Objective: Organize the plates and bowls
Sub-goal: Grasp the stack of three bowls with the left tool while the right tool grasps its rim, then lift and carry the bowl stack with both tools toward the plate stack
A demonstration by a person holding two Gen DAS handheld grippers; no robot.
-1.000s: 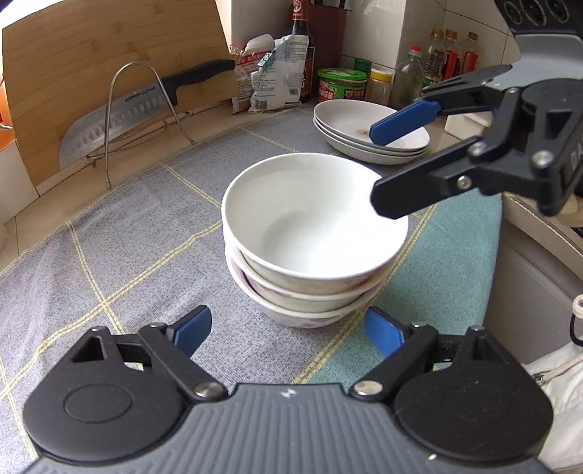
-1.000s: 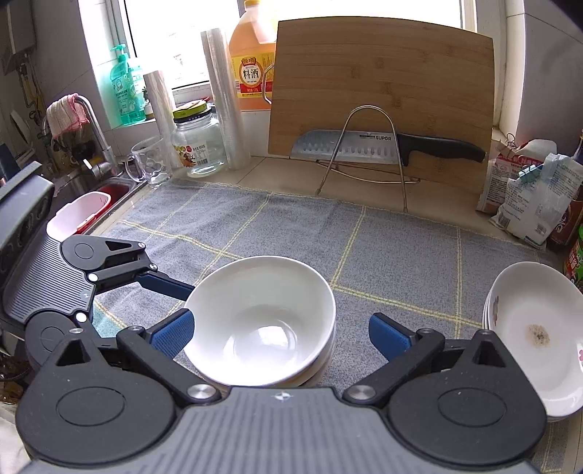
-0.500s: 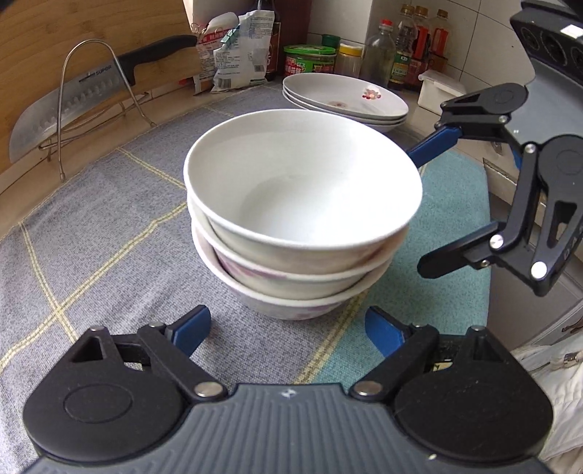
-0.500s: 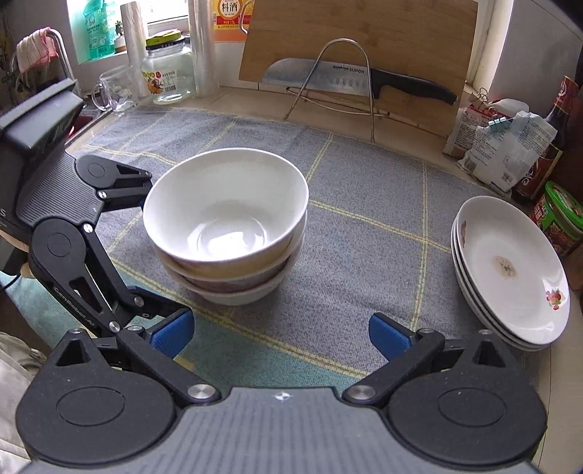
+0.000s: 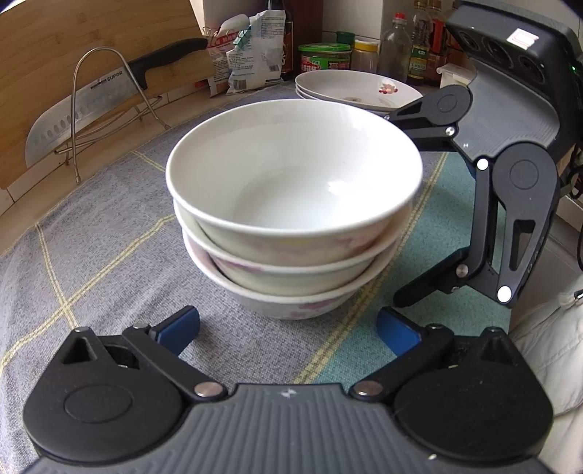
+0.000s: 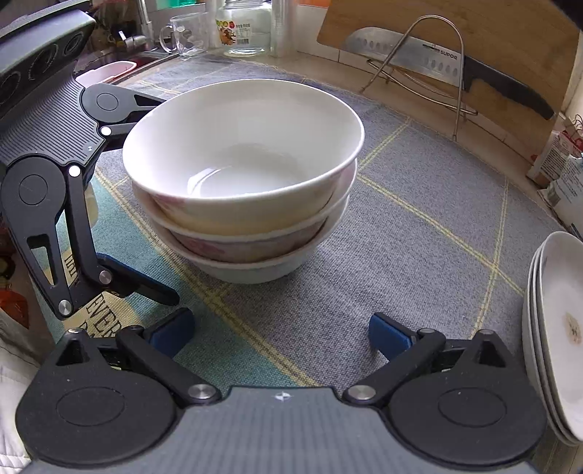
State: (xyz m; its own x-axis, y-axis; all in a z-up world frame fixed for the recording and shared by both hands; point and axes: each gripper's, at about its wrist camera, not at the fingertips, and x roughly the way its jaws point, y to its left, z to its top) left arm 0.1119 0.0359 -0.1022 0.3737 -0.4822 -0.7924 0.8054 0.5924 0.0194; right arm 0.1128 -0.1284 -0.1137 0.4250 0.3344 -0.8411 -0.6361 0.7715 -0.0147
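A stack of three white bowls (image 5: pixel 291 218) stands on the grey checked mat, also in the right wrist view (image 6: pixel 244 182). A stack of white plates (image 5: pixel 357 91) sits behind it, at the right edge of the right wrist view (image 6: pixel 557 335). My left gripper (image 5: pixel 288 328) is open and empty, low on the mat just in front of the bowls. My right gripper (image 6: pixel 277 328) is open and empty, low, close to the bowls on their other side. Each gripper shows in the other's view, beside the stack, with jaws spread.
A cleaver (image 5: pixel 91 105) rests on a wire rack (image 5: pixel 109 109) against a wooden board (image 5: pixel 54 43). Snack bags (image 5: pixel 247 62), jars and bottles (image 5: pixel 397 47) line the back. A glass mug (image 6: pixel 186 34) and a jar (image 6: pixel 244 25) stand by the sink. The mat's teal edge (image 5: pixel 430 237) is near the counter front.
Both grippers have dropped lower and moved closer to the bowl stack, which now looms larger in both views. Both stay open. The bowls and plates have not moved.
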